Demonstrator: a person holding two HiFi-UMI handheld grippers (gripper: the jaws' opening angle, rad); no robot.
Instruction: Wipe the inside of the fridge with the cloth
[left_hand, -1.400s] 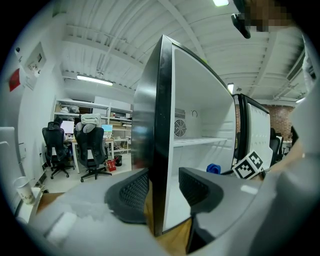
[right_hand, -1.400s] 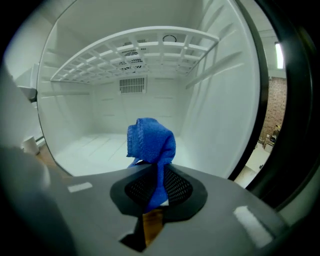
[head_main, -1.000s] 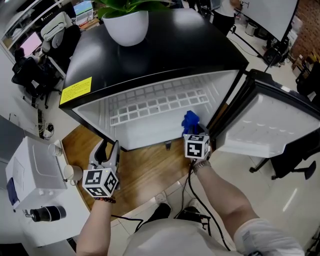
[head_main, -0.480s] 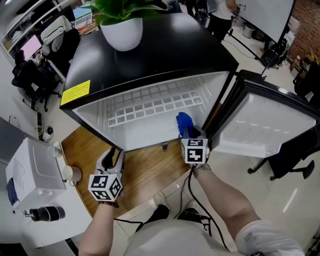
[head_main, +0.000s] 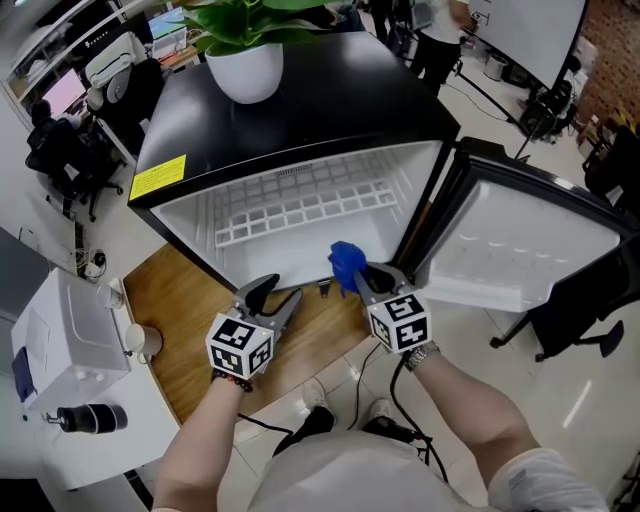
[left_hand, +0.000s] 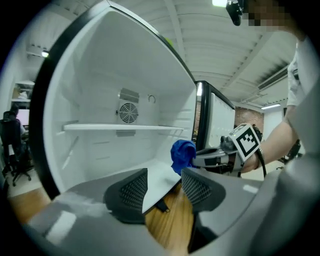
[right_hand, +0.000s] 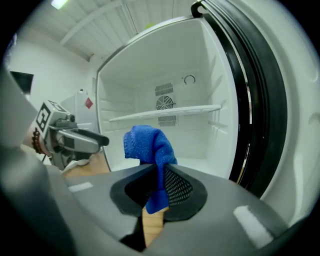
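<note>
The right claw (head_main: 368, 279) is pressed together on the blue cloth (head_main: 346, 266). In the right gripper view a fold is pinched between the pads and the rest is bunched above the jaws. The cloth is held in the air just outside the open fridge (head_main: 262, 262), at about five o'clock of the opening and near the front lip of the white floor. No contact with any inner surface can be seen.

The left claw (head_main: 276, 297) lies at roughly nine o'clock of the right one. Its jaws have just been opening and are now spread wide, with nothing between them. In the left gripper view only the fridge floor and the wooden desk (left_hand: 172, 217) are seen through the gap. The door (head_main: 530, 250) stands swung out at three o'clock, and the wire shelf (head_main: 300, 205) sits at twelve o'clock, deeper inside.

The step in hand is judged to be the approach, with the cloth being brought to the cavity and wiping not yet under way. For the next move, the right claw would need to be carried toward twelve o'clock, past the lip, and the bunched cloth pressed flat against the floor or a side wall before it is swept. The pinch must be kept firm so the cloth is not dragged loose.
</note>
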